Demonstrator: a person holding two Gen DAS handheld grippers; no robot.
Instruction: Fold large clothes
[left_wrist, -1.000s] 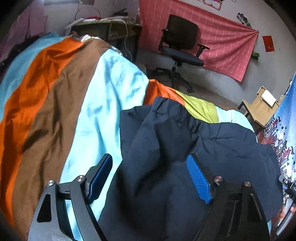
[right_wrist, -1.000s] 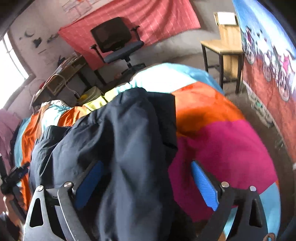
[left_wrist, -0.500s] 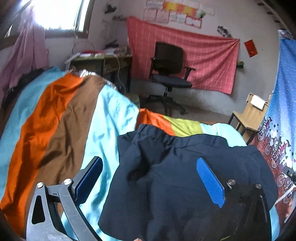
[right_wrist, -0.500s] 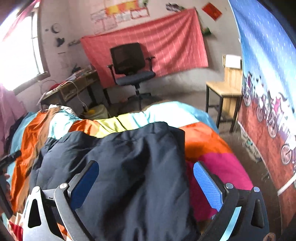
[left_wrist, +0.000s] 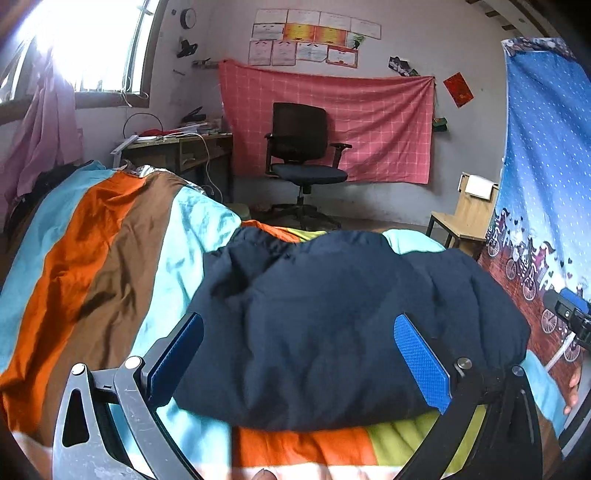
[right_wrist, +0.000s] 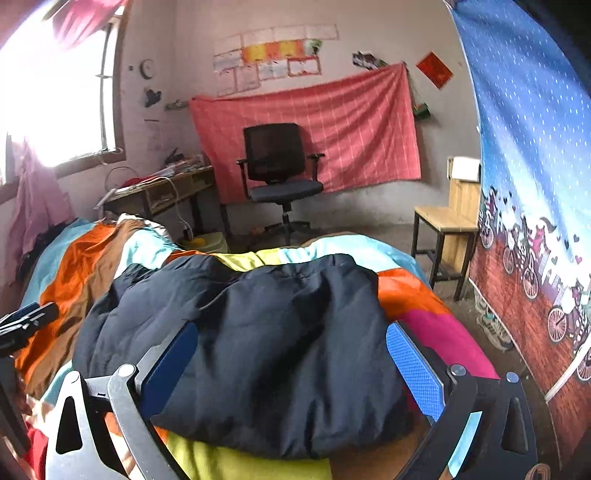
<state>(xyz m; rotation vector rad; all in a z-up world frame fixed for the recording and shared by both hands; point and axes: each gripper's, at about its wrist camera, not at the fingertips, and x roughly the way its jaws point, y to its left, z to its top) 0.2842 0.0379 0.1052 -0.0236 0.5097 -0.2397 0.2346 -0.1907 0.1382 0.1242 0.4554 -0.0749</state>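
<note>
A dark navy padded jacket (left_wrist: 332, 314) lies folded in a thick bundle on a bed with a striped multicolour cover (left_wrist: 110, 236). It also shows in the right wrist view (right_wrist: 251, 332). My left gripper (left_wrist: 299, 354) is open and empty, held above the jacket's near edge. My right gripper (right_wrist: 291, 365) is open and empty too, above the jacket's near right part. The tip of the right gripper (left_wrist: 570, 306) shows at the right edge of the left wrist view. The left gripper (right_wrist: 26, 321) shows at the left edge of the right wrist view.
A black office chair (left_wrist: 299, 162) stands by a red wall cloth beyond the bed. A cluttered desk (left_wrist: 177, 144) is at the back left. A wooden chair (right_wrist: 447, 221) and a blue curtain (right_wrist: 528, 184) are to the right.
Both grippers have pulled back and tilted up from the jacket, so more of the room shows. The jacket now lies flatter as a folded bundle. Both grippers stayed open.
</note>
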